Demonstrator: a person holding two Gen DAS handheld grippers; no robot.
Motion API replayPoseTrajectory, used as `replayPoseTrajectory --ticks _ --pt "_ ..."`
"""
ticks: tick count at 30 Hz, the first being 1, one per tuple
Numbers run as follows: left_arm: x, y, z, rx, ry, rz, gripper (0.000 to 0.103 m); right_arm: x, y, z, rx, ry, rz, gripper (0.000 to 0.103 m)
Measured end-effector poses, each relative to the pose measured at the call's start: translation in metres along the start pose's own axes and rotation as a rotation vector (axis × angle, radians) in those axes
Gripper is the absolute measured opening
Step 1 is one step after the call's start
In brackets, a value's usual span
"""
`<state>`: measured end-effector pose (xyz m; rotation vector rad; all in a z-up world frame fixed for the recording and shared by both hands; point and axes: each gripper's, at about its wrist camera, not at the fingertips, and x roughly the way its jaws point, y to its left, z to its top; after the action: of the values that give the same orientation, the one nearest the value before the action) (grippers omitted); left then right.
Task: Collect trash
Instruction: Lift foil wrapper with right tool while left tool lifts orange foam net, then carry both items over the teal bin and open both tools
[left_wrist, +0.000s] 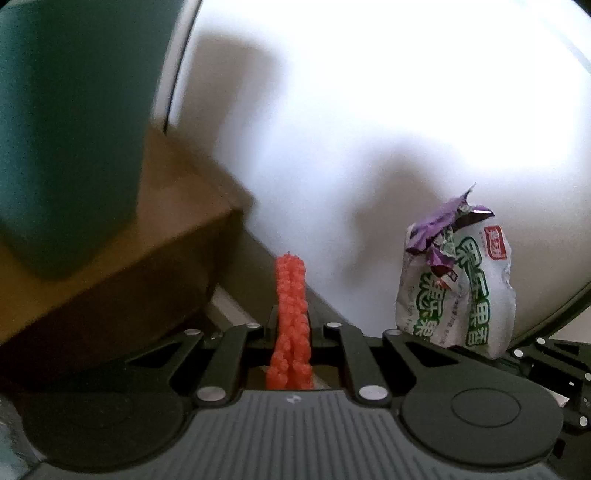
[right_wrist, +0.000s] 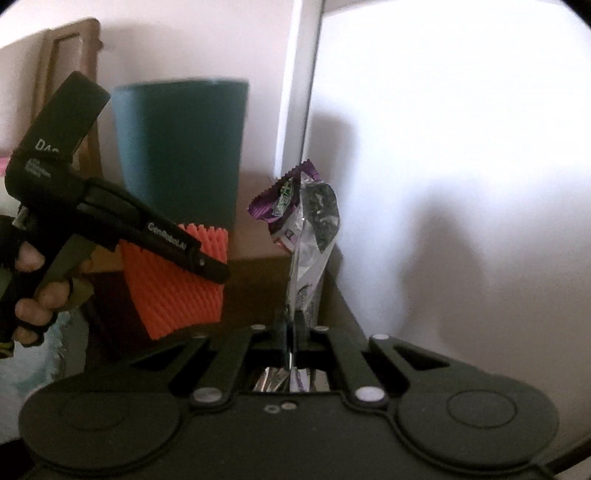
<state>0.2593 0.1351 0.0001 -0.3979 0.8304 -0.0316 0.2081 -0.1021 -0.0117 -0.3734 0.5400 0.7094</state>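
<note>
Item count, relative to the teal bin (right_wrist: 177, 155)

Beside the bin: one orange foam net (right_wrist: 177, 280); two crumpled wrappers (left_wrist: 454, 277); two grippers (left_wrist: 291, 332).

The left gripper (left_wrist: 291, 325) has its fingers pressed together on a strip of orange foam netting (left_wrist: 291, 317) that stands up between them. The right gripper (right_wrist: 291, 325) is likewise clamped tight, pinching crumpled snack wrappers (right_wrist: 306, 236) upright. In the right wrist view, the person's gloved left hand (right_wrist: 26, 291) wraps the left gripper's handle, bare fingertips (right_wrist: 27, 308) curled on the trigger.

teal bin (right_wrist: 181, 147) on brown box (left_wrist: 122, 266) | white wall (left_wrist: 369, 110)
</note>
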Motion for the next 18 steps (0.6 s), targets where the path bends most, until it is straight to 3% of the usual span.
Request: replayPoseTrajectory --ticks 11,15,18 --pt "-0.126 -0.011 0.062 0.052 -0.266 0.011 0.011 -0.066 0.031 0.075 -0.081 -0.216 -0.025 0.002" --pt "-0.166 -0.009 0.085 0.076 -0.338 0.043 0.011 -0.070 0.041 0.103 -0.100 -0.281 -0.006 0.002" --pt "-0.189 0.000 0.105 0.073 -0.384 0.070 0.011 -0.042 0.061 0.124 -0.097 -0.323 0.011 0.002"
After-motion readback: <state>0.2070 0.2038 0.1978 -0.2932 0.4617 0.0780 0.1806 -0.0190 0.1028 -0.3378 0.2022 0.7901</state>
